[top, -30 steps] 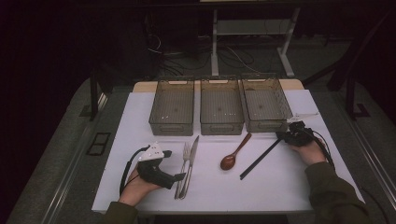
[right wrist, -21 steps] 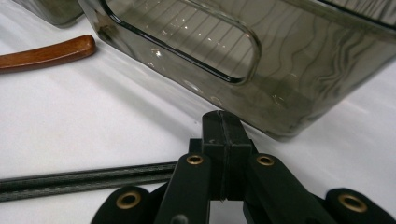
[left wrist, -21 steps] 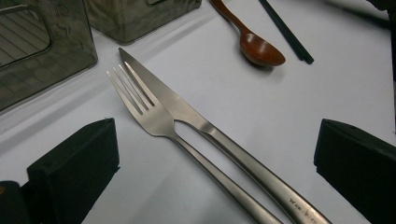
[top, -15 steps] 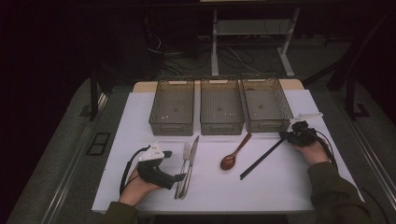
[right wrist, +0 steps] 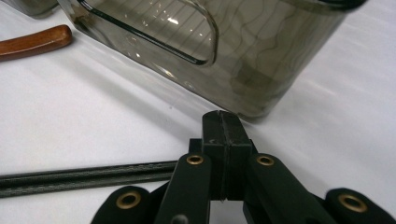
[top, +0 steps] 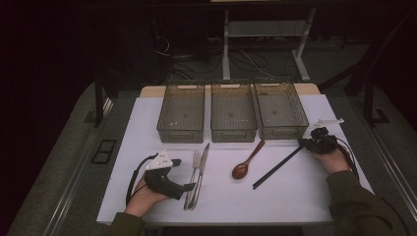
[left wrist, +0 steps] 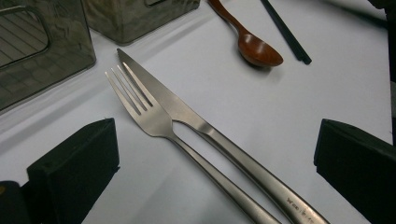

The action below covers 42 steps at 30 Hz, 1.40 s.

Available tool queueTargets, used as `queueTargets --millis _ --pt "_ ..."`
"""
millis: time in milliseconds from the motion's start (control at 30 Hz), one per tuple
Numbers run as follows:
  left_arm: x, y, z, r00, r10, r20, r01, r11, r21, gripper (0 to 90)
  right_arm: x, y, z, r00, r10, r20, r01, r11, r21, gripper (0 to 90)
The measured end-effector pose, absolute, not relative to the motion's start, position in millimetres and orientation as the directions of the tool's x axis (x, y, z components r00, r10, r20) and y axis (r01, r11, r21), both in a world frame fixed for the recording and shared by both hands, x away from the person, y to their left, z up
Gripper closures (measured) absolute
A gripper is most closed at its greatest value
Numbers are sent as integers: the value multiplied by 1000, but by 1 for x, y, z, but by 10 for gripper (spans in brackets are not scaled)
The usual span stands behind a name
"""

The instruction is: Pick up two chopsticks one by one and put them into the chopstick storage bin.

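A steel fork (top: 195,167) and knife (top: 201,164) lie side by side on the white tabletop (top: 295,196). My left gripper (top: 184,174) rests just left of them, jaws wide open. In the left gripper view the fork (left wrist: 149,116) and knife (left wrist: 196,121) lie between and beyond the jaws of the left gripper (left wrist: 215,140), untouched. A wooden spoon (top: 246,162) and black chopsticks (top: 275,168) lie further right. My right gripper (top: 304,143) sits at the chopsticks' far end. The right gripper (right wrist: 223,121) has its pads pressed together, and the chopsticks (right wrist: 84,179) run in low from the left behind its linkage.
Three smoky clear bins (top: 181,115) (top: 233,113) (top: 280,110) stand in a row at the back of the table. The right bin's corner (right wrist: 233,56) is just beyond my right jaws. A white scrap (top: 327,121) lies by the right edge.
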<state>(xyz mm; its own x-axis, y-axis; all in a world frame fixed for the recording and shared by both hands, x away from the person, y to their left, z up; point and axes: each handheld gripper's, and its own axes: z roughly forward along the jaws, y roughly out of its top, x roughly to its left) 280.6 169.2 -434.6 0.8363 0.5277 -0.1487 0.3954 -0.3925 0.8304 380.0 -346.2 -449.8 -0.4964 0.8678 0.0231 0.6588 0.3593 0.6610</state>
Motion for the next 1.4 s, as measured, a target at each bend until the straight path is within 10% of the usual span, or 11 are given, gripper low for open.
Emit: queueTargets --millis 1400 --pt "281 166 -436 844 513 -157 396 -399 827 0 352 -367 -446 -479 878 17 683 361 635 890"
